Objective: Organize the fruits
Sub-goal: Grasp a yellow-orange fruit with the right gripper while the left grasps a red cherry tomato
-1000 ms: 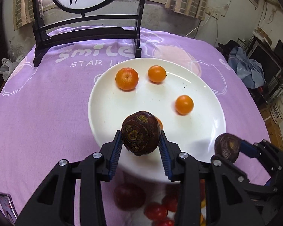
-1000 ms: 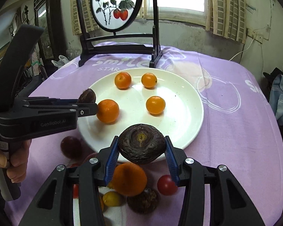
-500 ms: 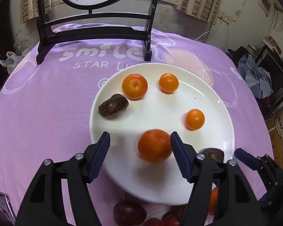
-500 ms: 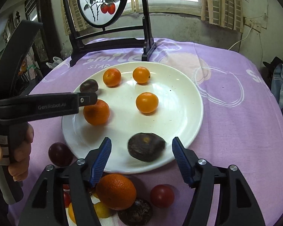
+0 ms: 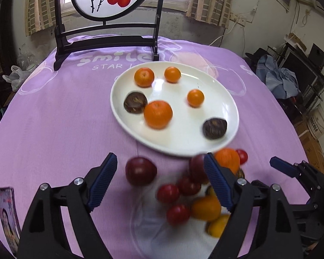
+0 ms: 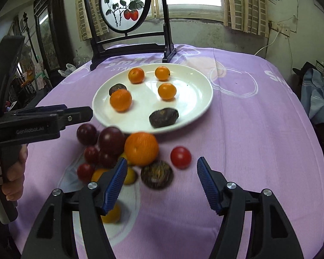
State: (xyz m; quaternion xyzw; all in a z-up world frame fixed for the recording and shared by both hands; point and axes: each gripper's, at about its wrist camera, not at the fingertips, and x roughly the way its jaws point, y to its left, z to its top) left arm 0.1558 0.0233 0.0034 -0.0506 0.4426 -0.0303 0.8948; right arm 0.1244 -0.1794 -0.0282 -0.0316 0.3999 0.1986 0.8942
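Claws, left (image 5: 159, 183) and right (image 6: 162, 182), gape empty above loose fruit (image 6: 141, 149).

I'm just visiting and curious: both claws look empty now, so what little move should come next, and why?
Probably lower the open left gripper over the dark red fruit between its fingers and close; it lies off the white plate, apart from the pile.

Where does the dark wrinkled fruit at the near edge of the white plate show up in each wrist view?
Left wrist: dark wrinkled fruit right of centre, at the plate's near-right rim.
Right wrist: same fruit near centre, at the plate's near rim.
Shared landmark: the white plate.
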